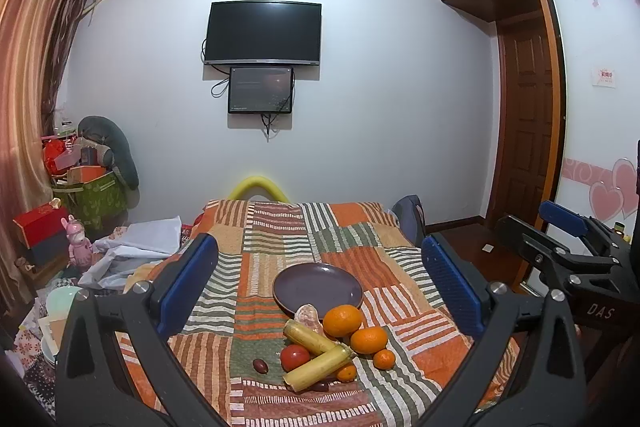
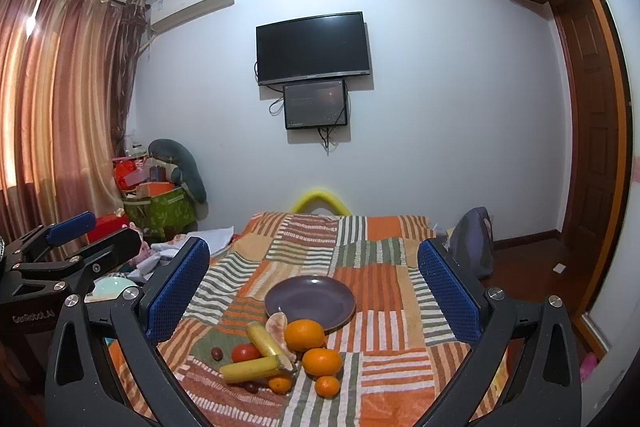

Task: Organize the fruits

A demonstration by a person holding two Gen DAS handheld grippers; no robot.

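A dark purple plate lies empty on the patchwork cloth. Just in front of it sits a pile of fruit: two large oranges, small mandarins, two yellow sugarcane-like sticks, a red tomato, a peeled pomelo piece and dark dates. My left gripper is open and empty, held above and short of the fruit. My right gripper is open and empty too, beside it on the right.
The cloth covers a table that ends near a yellow foam bar. Clutter, boxes and bowls lie on the left. A chair with a bag stands at the right. A TV hangs on the far wall.
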